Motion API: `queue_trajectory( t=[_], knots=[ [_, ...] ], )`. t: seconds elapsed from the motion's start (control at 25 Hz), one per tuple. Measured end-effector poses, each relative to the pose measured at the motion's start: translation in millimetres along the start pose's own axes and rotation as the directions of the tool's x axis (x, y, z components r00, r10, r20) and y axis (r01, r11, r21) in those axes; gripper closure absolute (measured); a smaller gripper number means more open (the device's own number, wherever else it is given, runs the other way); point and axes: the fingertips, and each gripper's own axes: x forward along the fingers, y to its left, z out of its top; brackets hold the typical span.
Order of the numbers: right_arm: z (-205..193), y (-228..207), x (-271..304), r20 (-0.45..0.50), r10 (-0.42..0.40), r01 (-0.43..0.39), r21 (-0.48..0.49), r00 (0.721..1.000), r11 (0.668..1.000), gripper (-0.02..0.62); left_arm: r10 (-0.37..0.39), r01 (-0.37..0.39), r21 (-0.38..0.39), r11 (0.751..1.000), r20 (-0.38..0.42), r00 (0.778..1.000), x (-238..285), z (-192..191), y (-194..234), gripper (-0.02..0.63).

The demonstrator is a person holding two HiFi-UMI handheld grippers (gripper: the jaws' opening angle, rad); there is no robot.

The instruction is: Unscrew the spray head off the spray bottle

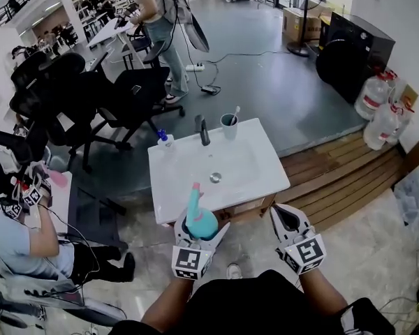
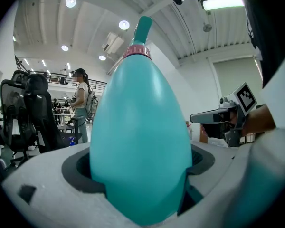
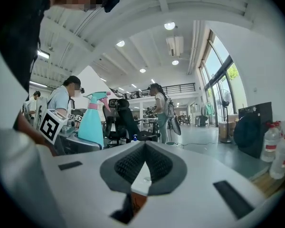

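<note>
Near sink (image 1: 265,167): left claw (image 1: 200,230) pinches teal spray bottle (image 2: 140,141); right claw (image 1: 283,217) pressed together.

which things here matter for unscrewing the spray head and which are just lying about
Job: spray bottle, spray head, left gripper shut on the bottle, right gripper shut and empty.
Lying about: sink, tap, cup, small bottle, water jugs, chairs.

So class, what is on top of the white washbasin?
Along the back of the washbasin: a tap, a cup and a small blue-capped bottle. The spray bottle, held in the left claw, covers part of its front rim.
</note>
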Motion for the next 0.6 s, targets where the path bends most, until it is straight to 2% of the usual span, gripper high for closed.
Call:
queue_trajectory(
  t=[0.12,0.28,0.6],
  knots=[
    [1.0,2.5,15.4,-0.02,0.002,-0.002,0.006,1.0,1.0,0.591,0.009,-0.009,-0.012,1.0,-0.002,1.0,1.2,-3.7,12.0,0.132],
    [-4.0,-1.1,36.2,0.003,0.008,-0.008,0.013,1.0,1.0,0.591,0.017,-0.017,-0.032,0.999,0.015,1.0,8.1,-3.0,28.6,0.132],
    [-4.2,-17.3,69.3,0.006,0.038,-0.038,0.002,0.999,0.999,0.591,0.048,-0.048,-0.031,0.998,0.016,0.999,27.9,-1.7,49.9,0.132]
  ],
)
